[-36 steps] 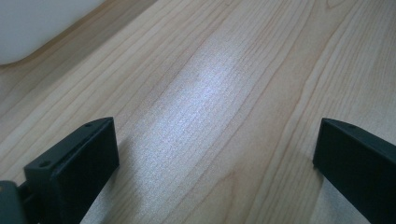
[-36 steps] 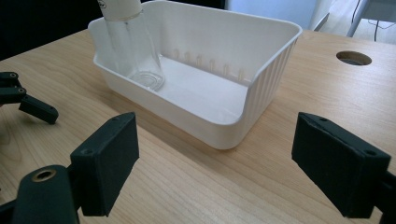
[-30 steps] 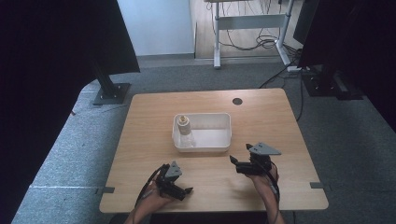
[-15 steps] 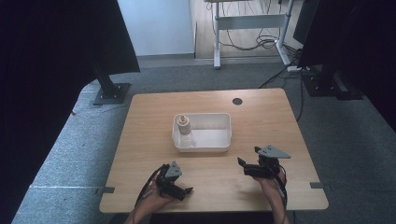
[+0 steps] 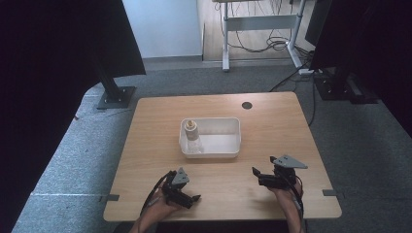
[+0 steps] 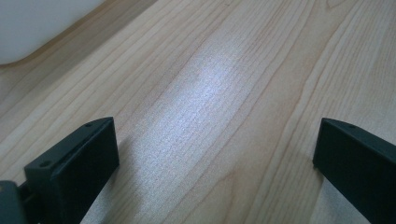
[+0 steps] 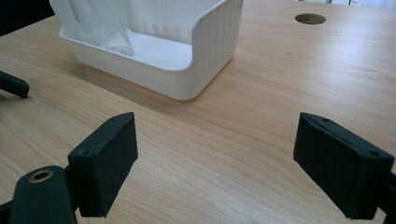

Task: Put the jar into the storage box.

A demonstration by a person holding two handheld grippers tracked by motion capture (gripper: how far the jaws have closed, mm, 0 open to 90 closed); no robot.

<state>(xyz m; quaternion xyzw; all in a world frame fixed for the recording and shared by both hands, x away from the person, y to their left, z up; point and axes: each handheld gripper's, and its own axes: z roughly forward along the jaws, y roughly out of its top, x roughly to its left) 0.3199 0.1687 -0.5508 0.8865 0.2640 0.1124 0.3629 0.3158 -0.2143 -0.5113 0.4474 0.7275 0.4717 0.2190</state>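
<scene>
1. Clear plastic bottle [image 5: 191,135] with a tan cap stands at the left end of the white bin [image 5: 228,151], mid-desk; likely light, slick, squashable, so grip the body gently.
2. Left gripper [image 5: 193,198] and right gripper [image 5: 255,174] rest near, fingers apart, empty.

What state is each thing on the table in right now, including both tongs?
Left tongs: open, empty, low over bare wood.
Right tongs: open, empty, aimed at the bin.
Bin: upright, mid-table, untouched.
Bottle: capped, standing in the bin's left end.
Table: bare apart from the bin; round hole near its far edge.
</scene>
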